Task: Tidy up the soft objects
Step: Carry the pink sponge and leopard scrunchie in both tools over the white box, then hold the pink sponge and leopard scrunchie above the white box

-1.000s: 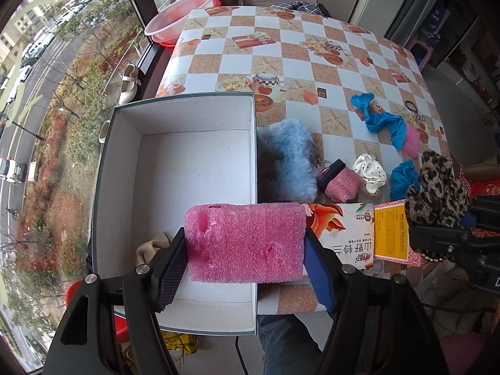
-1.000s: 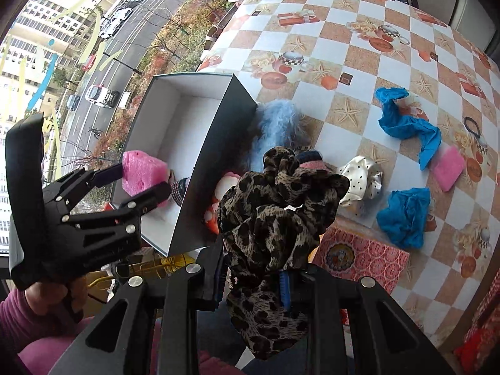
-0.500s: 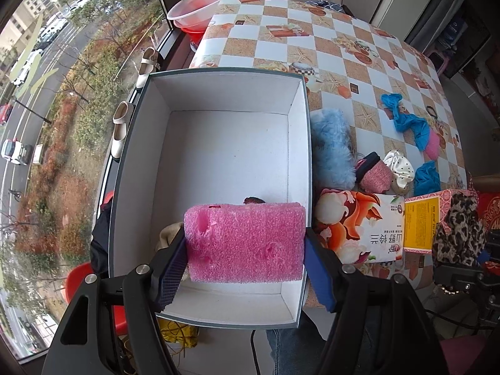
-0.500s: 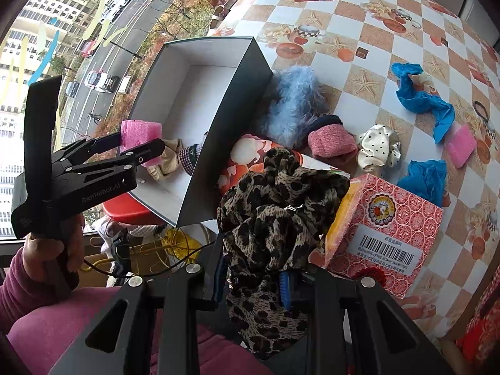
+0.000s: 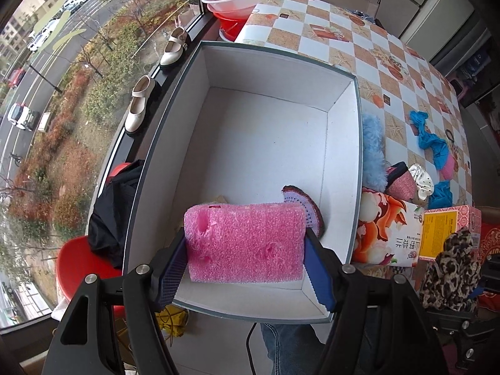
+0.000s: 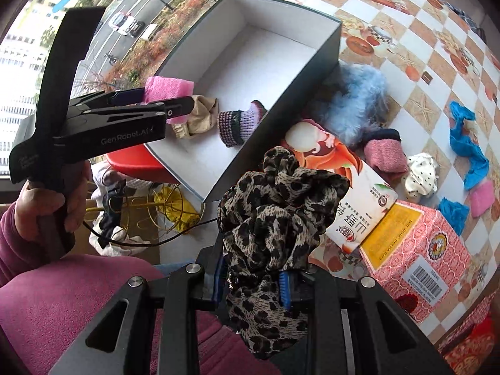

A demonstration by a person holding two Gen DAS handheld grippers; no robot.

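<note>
My left gripper [image 5: 245, 262] is shut on a pink foam block [image 5: 245, 242] and holds it over the near end of a white-lined box [image 5: 265, 131]. The block also shows in the right wrist view [image 6: 167, 89], above the box [image 6: 250, 53]. A purple knitted piece [image 6: 237, 123] and a beige cloth [image 6: 200, 115] lie in the box. My right gripper [image 6: 253, 284] is shut on a leopard-print scrunchie [image 6: 275, 215], held beside the box's near right corner.
On the checkered table [image 6: 406, 31] lie a blue fluffy piece [image 6: 356, 100], a pink knit [image 6: 386, 153], a white dotted scrunchie [image 6: 420, 178], blue cloths [image 6: 468, 147], a pink sponge [image 6: 482, 198] and two cartons [image 6: 415, 247]. A red stool [image 5: 81, 259] stands left of the box.
My left gripper has carried the pink foam block from the box's right wall to over its inside. My right gripper with the scrunchie has drawn back towards the table's near edge.
</note>
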